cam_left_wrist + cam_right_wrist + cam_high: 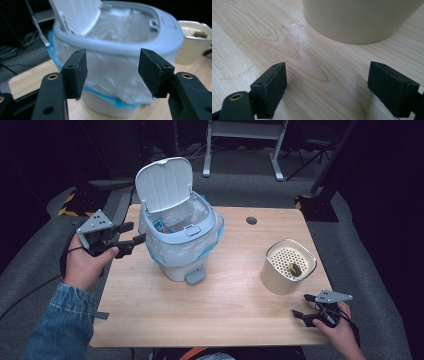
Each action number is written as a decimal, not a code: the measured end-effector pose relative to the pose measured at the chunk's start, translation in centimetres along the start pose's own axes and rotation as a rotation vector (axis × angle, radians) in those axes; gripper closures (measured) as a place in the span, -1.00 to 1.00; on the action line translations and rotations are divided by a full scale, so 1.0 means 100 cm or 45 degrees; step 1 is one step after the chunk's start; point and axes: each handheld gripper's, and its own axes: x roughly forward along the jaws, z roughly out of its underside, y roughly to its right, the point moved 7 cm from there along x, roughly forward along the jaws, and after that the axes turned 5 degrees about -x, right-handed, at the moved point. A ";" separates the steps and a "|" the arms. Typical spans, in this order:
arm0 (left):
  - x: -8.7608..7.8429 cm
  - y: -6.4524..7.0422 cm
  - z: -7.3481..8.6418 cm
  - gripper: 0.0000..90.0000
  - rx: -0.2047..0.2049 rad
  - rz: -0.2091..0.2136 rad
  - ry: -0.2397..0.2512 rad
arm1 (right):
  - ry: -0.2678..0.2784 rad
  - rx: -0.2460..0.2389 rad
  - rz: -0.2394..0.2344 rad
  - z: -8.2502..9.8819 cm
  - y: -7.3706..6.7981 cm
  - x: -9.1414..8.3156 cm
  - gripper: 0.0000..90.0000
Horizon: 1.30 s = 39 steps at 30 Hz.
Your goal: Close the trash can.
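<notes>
Dark floor surrounds the wooden bench [220,315]. Left tool [131,236], pads apart and empty, hovers beside the bin [181,237], whose lid [164,184] stands open for dropping rubbish in. Further right, a cream container [288,266]; right tool [303,306] rests spread wide, empty, just in front.

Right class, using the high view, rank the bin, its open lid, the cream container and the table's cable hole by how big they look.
1. Bin
2. Open lid and cream container: too alike to rank
3. Cable hole
</notes>
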 end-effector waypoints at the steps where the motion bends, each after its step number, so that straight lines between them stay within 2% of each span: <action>1: 0.002 -0.003 -0.004 -0.11 0.000 -0.012 0.003 | 0.000 0.000 0.000 0.000 0.000 0.000 -0.65; 12: 0.022 -0.031 -0.041 -0.11 -0.026 -0.092 0.053 | 0.000 0.000 0.000 0.000 0.000 0.000 -0.65; 15: 0.027 -0.038 -0.048 -0.11 -0.046 -0.103 0.068 | 0.000 -0.001 0.000 0.000 0.000 0.000 -0.65; 18: 0.032 -0.041 -0.057 -0.11 -0.043 -0.106 0.085 | 0.000 0.000 0.000 0.000 0.000 0.000 -0.65; 24: 0.041 -0.036 -0.073 -0.11 -0.016 -0.055 0.113 | 0.000 -0.001 0.000 0.000 0.000 0.000 -0.65; 26: 0.042 -0.033 -0.075 -0.14 -0.008 -0.063 0.115 | 0.000 0.000 0.000 0.000 0.000 0.000 -0.65; 29: 0.041 -0.028 -0.077 -0.11 0.006 -0.059 0.109 | 0.001 0.000 0.000 0.000 0.000 0.000 -0.65; 32: 0.038 -0.019 -0.078 -0.05 0.021 -0.027 0.113 | 0.001 0.000 0.000 0.000 0.000 0.000 -0.65; 37: 0.034 -0.002 -0.072 -0.05 0.083 0.010 0.063 | 0.000 -0.001 0.000 0.000 0.000 0.000 -0.65; 39: 0.032 0.004 -0.071 -0.02 0.104 0.024 0.073 | 0.000 0.000 0.000 0.000 0.000 0.000 -0.65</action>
